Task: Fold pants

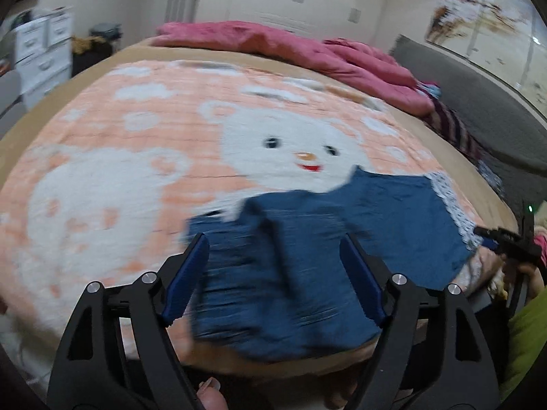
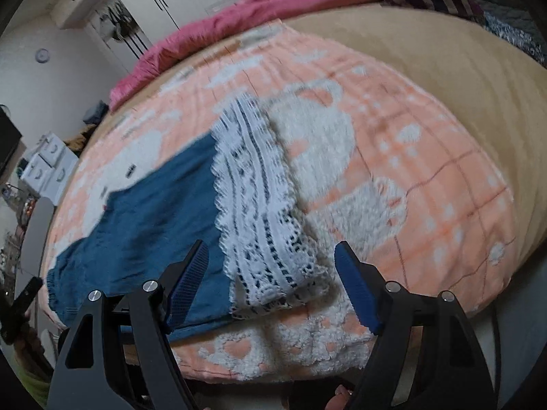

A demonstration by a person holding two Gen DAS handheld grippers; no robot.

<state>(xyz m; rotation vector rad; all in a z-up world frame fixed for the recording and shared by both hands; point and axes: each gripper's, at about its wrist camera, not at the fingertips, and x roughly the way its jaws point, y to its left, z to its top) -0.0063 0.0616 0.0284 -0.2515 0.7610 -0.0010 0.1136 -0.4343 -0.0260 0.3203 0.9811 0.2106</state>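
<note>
Pants (image 1: 342, 239) lie on the blanket (image 1: 119, 171) near the bed's front edge, blue body toward the left hand, lace cuffs (image 2: 259, 212) toward the right. They look already doubled over, though the left view is too blurred to be sure of the layers.

Left tool (image 1: 273, 273): jaws spread, nothing pinched, hovering over the waist end. Right tool (image 2: 271, 273): jaws spread, empty, over the lace corner.

Risks as I see them:
- Lace is openwork and could snag on a pad, dragging the cuff and undoing the fold.
- Fluffy blanket: a low pinch may grab pile along with cloth.
- Pinching only the top layer would peel the stack apart.
- The pants sit close to the bed edge, so a pull this way could slide them off.
</note>
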